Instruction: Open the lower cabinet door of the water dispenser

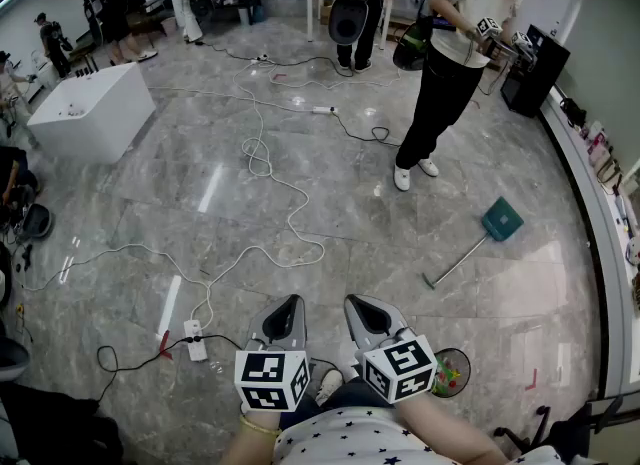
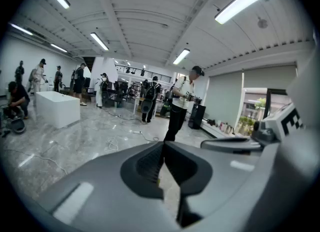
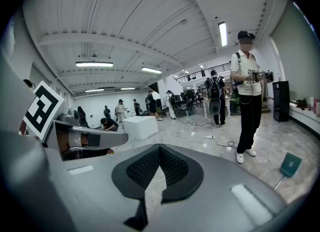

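- The left claw (image 1: 291,303) sits at 6 o'clock in the head view, angled slightly down over the grey marble floor (image 1: 400,243). In the left gripper view we read its jaws as together at the tips, with nothing between them.
- The right claw (image 1: 357,303) lies just beside it, toward 5 o'clock. Its jaws are likewise together and grip nothing.
- We cannot identify the water dispenser or its lower cabinet door in any view.
- A standing person (image 1: 450,63) is at 1 o'clock and holds a pair of grippers at waist height. A black upright box (image 1: 537,75) stands just beside that person, toward 2 o'clock, near the wall.
- A teal dustpan (image 1: 502,219) with a long handle lies on the floor at 3 o'clock, well apart from both claws.
- A white tub (image 1: 90,113) stands at 10 o'clock.
- White cables (image 1: 262,158) run over the floor from 12 o'clock through the centre.
- A power strip (image 1: 196,339) lies at 7 o'clock, near the left claw but not touching it.
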Demonstrator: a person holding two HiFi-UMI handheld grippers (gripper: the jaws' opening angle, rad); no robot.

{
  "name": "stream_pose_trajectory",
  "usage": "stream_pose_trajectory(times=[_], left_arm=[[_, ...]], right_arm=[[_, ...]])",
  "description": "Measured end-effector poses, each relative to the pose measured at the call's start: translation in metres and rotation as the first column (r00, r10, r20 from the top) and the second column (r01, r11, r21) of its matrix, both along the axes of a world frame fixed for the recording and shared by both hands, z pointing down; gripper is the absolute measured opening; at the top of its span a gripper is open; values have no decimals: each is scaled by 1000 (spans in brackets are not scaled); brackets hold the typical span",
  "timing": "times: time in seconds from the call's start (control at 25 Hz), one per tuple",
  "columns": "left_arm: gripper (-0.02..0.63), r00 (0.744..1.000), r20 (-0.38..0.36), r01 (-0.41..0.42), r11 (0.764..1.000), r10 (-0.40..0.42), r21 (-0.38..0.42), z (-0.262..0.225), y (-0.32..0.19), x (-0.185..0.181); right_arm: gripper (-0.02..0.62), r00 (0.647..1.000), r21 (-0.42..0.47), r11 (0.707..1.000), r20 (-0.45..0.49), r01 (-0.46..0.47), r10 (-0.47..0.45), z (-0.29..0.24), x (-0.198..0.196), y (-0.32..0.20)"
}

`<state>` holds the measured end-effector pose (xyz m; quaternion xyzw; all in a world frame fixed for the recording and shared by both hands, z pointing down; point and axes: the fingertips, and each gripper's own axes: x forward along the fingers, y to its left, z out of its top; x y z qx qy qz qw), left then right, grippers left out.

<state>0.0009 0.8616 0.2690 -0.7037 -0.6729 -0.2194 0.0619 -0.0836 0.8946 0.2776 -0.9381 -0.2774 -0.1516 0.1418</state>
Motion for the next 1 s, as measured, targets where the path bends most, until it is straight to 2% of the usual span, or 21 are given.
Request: stream_pose_trajectory(times=[0.2,0.4,0.48,0.56,0.72,0.8,1.0], left_arm=[[6,994,9,107,994,-107,-12,-4,-40,55],[6,975,0,224,974,-224,-20,-16,-102,108],[6,955,-5,296,955,-296,-23,-21,-140,133],[6,925,-10,379,925,-379,-23,-24,-183,160],[6,887,-14,462,887,-462,-15,-29,-268,201],[6,843,-19,538,843,-538,-13,-28,-316,220],[6,695,-15,719,695,-719,-7,-12,-437,254]], right_arm=[[-2,994,1,994,9,112,-112,1,57,-34],[-2,970,-10,970,5,242,-242,-12,123,-82],[-2,948,-11,948,1,317,-317,-17,155,-113],[-2,916,-15,916,-5,402,-402,-21,190,-150],[-2,873,-7,873,-21,487,-487,-29,239,-230],[-2,824,-7,824,-25,566,-566,-29,264,-274],[-2,671,-5,672,-28,741,-741,-14,317,-385]])
